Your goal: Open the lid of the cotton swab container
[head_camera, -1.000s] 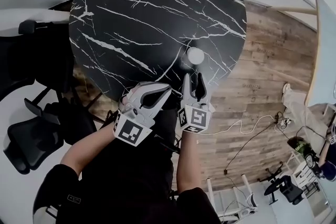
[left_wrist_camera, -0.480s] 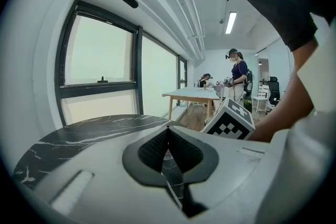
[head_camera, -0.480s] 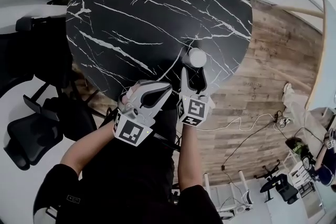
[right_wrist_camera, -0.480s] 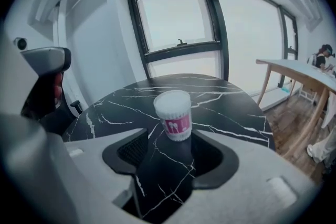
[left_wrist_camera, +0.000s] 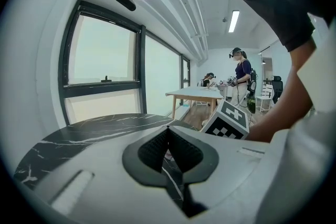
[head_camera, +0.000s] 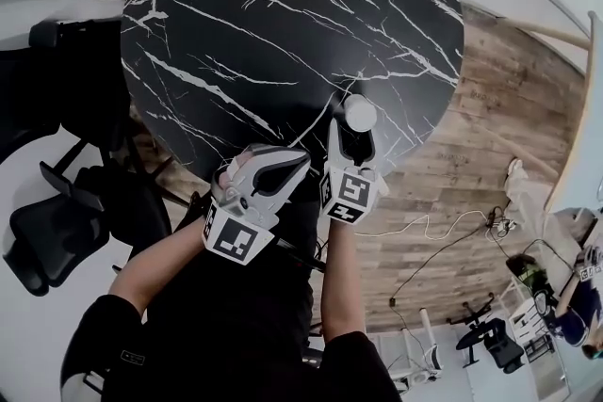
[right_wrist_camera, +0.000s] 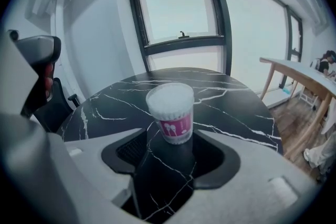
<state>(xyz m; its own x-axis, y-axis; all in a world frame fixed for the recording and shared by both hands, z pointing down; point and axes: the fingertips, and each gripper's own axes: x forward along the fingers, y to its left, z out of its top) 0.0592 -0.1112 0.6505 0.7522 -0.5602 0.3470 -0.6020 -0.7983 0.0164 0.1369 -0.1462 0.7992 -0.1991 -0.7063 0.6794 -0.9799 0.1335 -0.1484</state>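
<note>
Cotton swab container (right_wrist_camera: 170, 112): upright near the table (head_camera: 236, 33) edge, lid apparently on. It is framed at the mouth of the right tool (right_wrist_camera: 168, 152), whose jaws have just been opening wide, pads clear, judged ready for gripping. Left tool (left_wrist_camera: 169, 136): clenched, empty, held back alongside, presumably reserved for the lid.

left claw (head_camera: 298, 163): shut | right claw (head_camera: 350, 135): jaws just opening, gripping nothing
</note>
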